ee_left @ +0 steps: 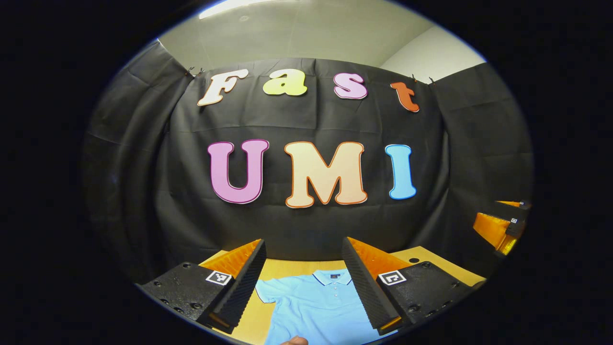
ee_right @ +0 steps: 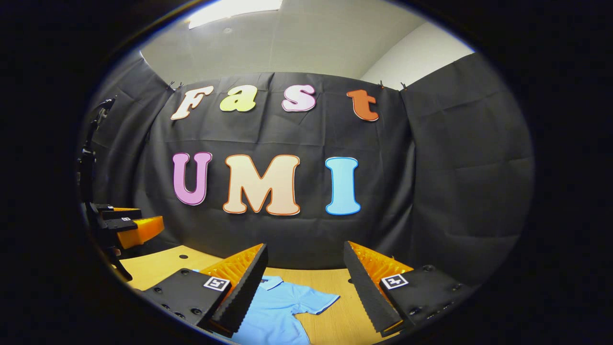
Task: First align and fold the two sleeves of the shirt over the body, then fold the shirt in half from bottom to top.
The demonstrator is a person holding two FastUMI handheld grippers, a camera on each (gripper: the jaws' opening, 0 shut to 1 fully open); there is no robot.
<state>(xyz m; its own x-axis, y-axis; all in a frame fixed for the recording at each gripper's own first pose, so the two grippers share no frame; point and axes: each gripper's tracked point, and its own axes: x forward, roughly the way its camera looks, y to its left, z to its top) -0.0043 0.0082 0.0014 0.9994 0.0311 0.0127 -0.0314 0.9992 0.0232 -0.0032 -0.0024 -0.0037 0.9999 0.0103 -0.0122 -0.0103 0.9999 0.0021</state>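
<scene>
The light-blue polo shirt (ee_left: 316, 302) lies flat on the desk (ee_right: 330, 280), collar toward the far edge; it looks soft and limp, best pinched at each sleeve hem; left gripper (ee_left: 304, 282) and right gripper (ee_right: 304, 287) hover wide open, empty.

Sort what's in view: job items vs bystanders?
Job:
- light blue short-sleeved polo shirt, flat, sleeves unfolded
- left tool, open above it
- right tool, open

Bystanders:
- light wooden table
- black cloth booth wall
</scene>
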